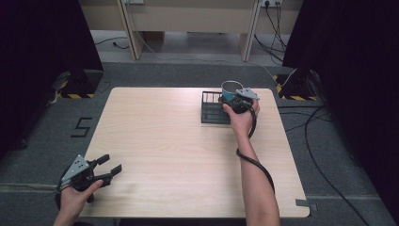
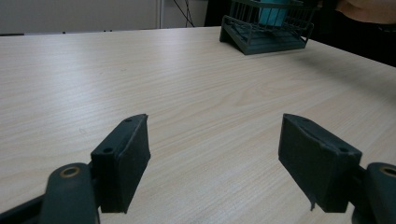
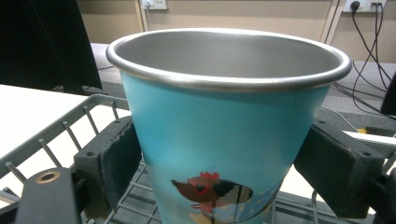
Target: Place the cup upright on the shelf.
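Note:
A blue metal cup [image 1: 230, 89] with a silver rim and a cartoon print [image 3: 224, 126] stands upright in a dark wire rack [image 1: 211, 110] at the far right of the wooden table [image 1: 164, 141]. My right gripper [image 1: 231, 98] is shut on the cup, with its pads [image 3: 116, 163] pressed against both sides above the rack's wires [image 3: 60, 133]. My left gripper [image 1: 109, 165] rests low at the table's near left corner, open with nothing between its jaws [image 2: 215, 154]. From there the rack [image 2: 261, 39] and cup [image 2: 273, 14] appear far off.
Black curtains stand on both sides of the table. Cables [image 1: 324, 174] trail across the grey carpet on the right. A taped number 5 [image 1: 81, 127] marks the floor at the left. Desk legs [image 1: 131, 33] stand behind the table.

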`<state>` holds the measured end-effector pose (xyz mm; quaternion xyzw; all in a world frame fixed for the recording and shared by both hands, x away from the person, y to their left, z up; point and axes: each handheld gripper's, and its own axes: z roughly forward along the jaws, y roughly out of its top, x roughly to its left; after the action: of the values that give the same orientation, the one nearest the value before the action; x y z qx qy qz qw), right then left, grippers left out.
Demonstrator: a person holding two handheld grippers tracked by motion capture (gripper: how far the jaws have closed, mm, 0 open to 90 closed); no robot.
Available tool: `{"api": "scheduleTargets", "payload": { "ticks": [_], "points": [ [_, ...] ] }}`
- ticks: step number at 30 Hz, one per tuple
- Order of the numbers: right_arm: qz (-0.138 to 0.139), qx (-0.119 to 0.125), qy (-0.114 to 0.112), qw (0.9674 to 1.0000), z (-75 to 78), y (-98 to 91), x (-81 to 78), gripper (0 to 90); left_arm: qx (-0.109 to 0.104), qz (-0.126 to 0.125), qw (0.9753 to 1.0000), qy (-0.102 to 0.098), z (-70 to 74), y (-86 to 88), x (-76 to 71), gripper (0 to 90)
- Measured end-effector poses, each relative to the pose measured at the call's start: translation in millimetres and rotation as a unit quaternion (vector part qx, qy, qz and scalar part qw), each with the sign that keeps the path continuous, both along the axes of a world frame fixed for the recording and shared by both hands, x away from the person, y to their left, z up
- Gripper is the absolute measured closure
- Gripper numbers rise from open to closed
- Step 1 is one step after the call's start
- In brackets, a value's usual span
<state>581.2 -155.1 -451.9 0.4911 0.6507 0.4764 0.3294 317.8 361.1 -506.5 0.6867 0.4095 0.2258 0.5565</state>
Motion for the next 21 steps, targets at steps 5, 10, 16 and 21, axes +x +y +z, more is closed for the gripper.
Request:
{"api": "scheduleTargets", "payload": {
  "ticks": [5,10,16,21],
  "points": [
    [0.000,-0.003,0.003,1.0000,0.1,0.3,-0.8,17.0,-0.001,0.000,1.0000,0.000,-0.1,0.0,0.2,24.0],
    [-0.003,-0.003,0.005,1.0000,0.5,1.4,-3.9,15.7,0.000,-0.001,1.0000,0.000,-0.1,0.0,0.3,24.0],
    [-0.011,0.001,0.002,0.9999,1.5,2.3,-10.2,15.7,0.001,-0.001,1.0000,0.001,-0.2,-0.1,0.4,24.0],
    [-0.009,0.005,0.001,0.9999,2.5,-0.3,-14.8,15.7,0.000,0.000,1.0000,0.001,-0.2,-0.1,0.4,24.0]
  ]
}}
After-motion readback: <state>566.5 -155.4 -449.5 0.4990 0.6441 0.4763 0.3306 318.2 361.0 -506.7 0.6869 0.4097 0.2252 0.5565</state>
